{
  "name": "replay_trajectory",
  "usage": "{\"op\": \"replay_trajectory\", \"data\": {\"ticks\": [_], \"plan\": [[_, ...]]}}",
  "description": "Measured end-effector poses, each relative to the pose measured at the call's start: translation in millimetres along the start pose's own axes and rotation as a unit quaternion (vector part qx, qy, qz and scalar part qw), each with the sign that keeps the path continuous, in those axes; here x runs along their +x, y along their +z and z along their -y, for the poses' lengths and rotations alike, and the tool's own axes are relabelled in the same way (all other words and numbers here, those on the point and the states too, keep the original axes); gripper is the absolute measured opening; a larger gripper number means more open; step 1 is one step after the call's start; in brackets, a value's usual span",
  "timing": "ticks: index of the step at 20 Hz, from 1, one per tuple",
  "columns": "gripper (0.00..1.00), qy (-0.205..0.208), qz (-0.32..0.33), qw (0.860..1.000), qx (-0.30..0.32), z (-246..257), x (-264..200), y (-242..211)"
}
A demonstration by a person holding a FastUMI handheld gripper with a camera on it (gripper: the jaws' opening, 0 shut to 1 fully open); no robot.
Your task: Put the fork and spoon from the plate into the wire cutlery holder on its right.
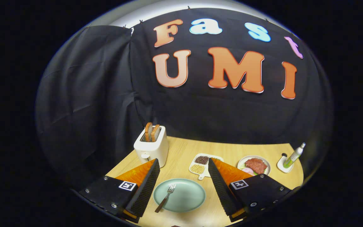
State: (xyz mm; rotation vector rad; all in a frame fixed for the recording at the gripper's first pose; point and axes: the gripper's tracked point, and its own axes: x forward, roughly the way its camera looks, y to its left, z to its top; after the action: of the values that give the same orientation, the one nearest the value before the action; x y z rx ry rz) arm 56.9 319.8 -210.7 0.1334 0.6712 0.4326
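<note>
While the tool (184, 165) is held wide above the worktop (181, 151) with nothing between its fingers, several risks can be judged, taken from left to right. A white toaster (151, 146) with two slices of bread stands just beyond the left finger (143, 189), and it could be knocked if the tool is swung that way on the descent. Between the fingers lies the pale green plate (179, 194), and on its left part the fork (166, 197) is laid, tines away and handle reaching over the near rim. A thin, flat handle is likely to slip or pivot when pinched, and the plate could be pushed along the worktop by a finger that lands on its rim. The spoon and the wire holder cannot be made out, possibly being hidden behind the right finger, so the drop-off would have to be found first. Further right are a divided dish (201, 165), a plate of food (254, 165) and a tilted bottle (293, 156) on a stand, which could be toppled by a wide sweep. No brand or legible writing is seen on any object; only square coded markers are carried on the tool.
</note>
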Motion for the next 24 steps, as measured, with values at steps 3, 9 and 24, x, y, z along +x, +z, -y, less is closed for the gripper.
{"op": "replay_trajectory", "data": {"ticks": [3, 9, 24], "plan": [[0.93, 0.011, -0.059, 0.998, 0.017, -14.2, 22.6, -31.4], [0.92, 0.02, -0.209, 0.977, 0.045, -35.1, 50.4, -105.5], [0.74, 0.01, -0.438, 0.897, 0.048, -51.2, 83.8, -235.5]]}}
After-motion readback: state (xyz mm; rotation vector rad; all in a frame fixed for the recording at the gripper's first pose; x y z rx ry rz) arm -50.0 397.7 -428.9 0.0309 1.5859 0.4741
